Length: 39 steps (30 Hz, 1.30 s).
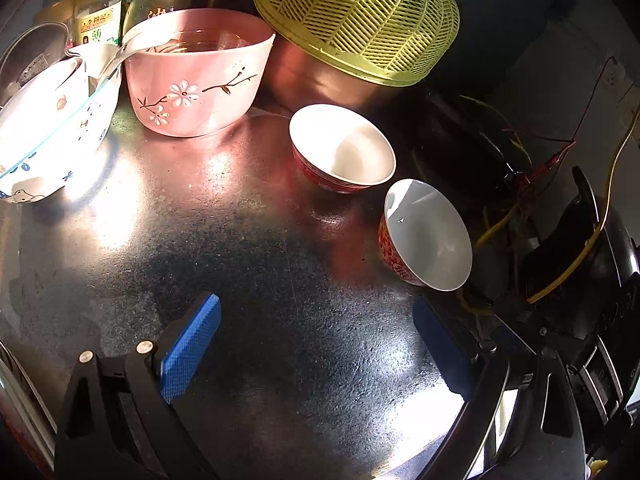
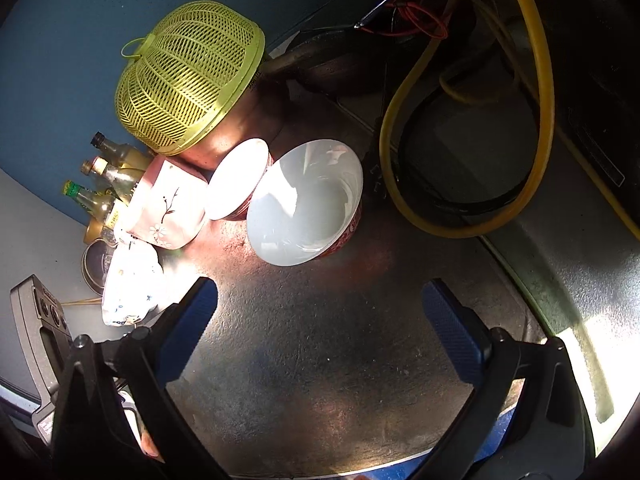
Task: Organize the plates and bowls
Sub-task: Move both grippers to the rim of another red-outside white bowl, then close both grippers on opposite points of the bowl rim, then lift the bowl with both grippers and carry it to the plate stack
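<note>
Plainly, left gripper (image 1: pixel 316 334): blue-padded fingers spread wide, nothing between them, hovering over bare tabletop (image 1: pixel 248 248)
Right gripper (image 2: pixel 320 324): spread wide as well, holding nothing, above the same speckled metal surface
Near red bowl (image 1: pixel 426 236): red patterned outside, white inside, at 1 o'clock from the left gripper, tilted towards the camera; in the right wrist view it sits at 12 o'clock
Far red bowl (image 1: pixel 342 148): same pattern, upright at 12 o'clock in the left wrist view, close to the near red bowl but apart from it
Pink bowl (image 1: pixel 196 76): blossom branch painted on its side, at 11 o'clock, with what seems to be a clear glass dish nested inside, though glare makes this uncertain
White bowls (image 1: pixel 48 128): stacked at 10 o'clock, blue pattern on the outside, washed out by sunlight
Yellow basket (image 1: pixel 360 16): woven plastic, upside down over a copper-coloured pot (image 1: pixel 316 76) behind the far red bowl
Bottles (image 1: pixel 100 4): glass, standing behind the pink bowl
Yellow hose (image 2: pixel 532 128): looped at 1 o'clock in the right wrist view, beside red wires (image 2: pixel 404 8)
</note>
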Tool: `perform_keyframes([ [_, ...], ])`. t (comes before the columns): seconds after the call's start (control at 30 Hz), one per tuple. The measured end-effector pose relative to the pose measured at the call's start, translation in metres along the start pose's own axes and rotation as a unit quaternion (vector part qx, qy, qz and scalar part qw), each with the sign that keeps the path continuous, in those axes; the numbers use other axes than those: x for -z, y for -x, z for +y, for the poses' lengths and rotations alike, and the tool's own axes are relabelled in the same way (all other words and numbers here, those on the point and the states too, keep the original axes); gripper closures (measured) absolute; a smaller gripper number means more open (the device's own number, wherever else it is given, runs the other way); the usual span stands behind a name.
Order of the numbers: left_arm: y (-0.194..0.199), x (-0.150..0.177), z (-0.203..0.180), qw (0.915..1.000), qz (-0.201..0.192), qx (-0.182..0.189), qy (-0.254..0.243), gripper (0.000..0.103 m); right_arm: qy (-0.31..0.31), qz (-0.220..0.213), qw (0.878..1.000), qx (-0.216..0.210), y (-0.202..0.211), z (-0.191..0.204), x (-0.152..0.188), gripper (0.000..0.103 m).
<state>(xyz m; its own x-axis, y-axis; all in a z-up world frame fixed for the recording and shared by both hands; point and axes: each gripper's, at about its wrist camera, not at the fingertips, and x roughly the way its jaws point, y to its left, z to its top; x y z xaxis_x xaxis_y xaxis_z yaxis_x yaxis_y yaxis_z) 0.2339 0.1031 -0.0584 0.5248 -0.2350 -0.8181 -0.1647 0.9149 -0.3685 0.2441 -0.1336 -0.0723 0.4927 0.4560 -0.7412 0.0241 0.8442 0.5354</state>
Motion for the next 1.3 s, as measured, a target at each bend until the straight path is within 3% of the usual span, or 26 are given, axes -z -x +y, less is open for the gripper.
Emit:
perform_keyframes([
  [0.03, -0.004, -0.005, 0.0, 1.0, 0.003, 0.004, 0.0, 0.006, -0.011, 0.0, 1.0, -0.003, -0.002, -0.002, -0.003, 0.002],
  [0.2, -0.024, -0.025, -0.004, 0.9995, 0.016, 0.027, 0.004, 0.007, -0.053, 0.015, 0.998, -0.002, -0.018, -0.012, -0.02, 0.027],
  [0.33, -0.042, -0.037, -0.009, 0.9987, 0.029, 0.041, 0.003, 0.021, -0.061, 0.019, 0.998, 0.003, -0.031, -0.015, -0.031, 0.043],
  [0.4, -0.051, -0.043, -0.013, 0.9981, 0.036, 0.05, 0.002, 0.029, -0.071, 0.027, 0.997, 0.001, -0.04, -0.018, -0.036, 0.056],
  [0.43, -0.055, -0.045, -0.016, 0.9977, 0.04, 0.055, 0.0, 0.041, -0.077, 0.031, 0.997, 0.0, -0.044, -0.02, -0.038, 0.059],
  [0.47, -0.059, -0.047, -0.017, 0.9973, 0.046, 0.057, -0.003, 0.045, -0.081, 0.032, 0.996, 0.001, -0.047, -0.021, -0.039, 0.062],
  [0.53, -0.068, -0.051, -0.022, 0.9966, 0.052, 0.065, -0.006, 0.046, -0.082, 0.034, 0.996, 0.005, -0.051, -0.023, -0.042, 0.064],
  [0.63, -0.082, -0.053, -0.027, 0.9949, 0.067, 0.075, -0.01, 0.059, -0.079, 0.04, 0.996, 0.008, -0.058, -0.023, -0.043, 0.07],
  [0.73, -0.095, -0.054, -0.03, 0.994, 0.077, 0.077, -0.012, 0.061, -0.075, 0.049, 0.996, 0.008, -0.064, -0.024, -0.044, 0.079],
  [0.9, -0.109, -0.059, -0.033, 0.9927, 0.084, 0.086, -0.006, 0.075, -0.075, 0.052, 0.996, 0.014, -0.071, -0.024, -0.043, 0.08],
  [0.97, -0.114, -0.06, -0.036, 0.9924, 0.087, 0.087, -0.008, 0.092, -0.072, 0.054, 0.996, 0.016, -0.073, -0.024, -0.042, 0.081],
  [1.0, -0.116, -0.06, -0.037, 0.9918, 0.089, 0.091, -0.008, 0.095, -0.07, 0.055, 0.996, 0.017, -0.074, -0.024, -0.042, 0.085],
  [1.3, -0.104, -0.05, -0.049, 0.9934, 0.078, 0.075, -0.036, 0.097, -0.043, 0.044, 0.998, 0.018, -0.057, -0.015, -0.038, 0.087],
])
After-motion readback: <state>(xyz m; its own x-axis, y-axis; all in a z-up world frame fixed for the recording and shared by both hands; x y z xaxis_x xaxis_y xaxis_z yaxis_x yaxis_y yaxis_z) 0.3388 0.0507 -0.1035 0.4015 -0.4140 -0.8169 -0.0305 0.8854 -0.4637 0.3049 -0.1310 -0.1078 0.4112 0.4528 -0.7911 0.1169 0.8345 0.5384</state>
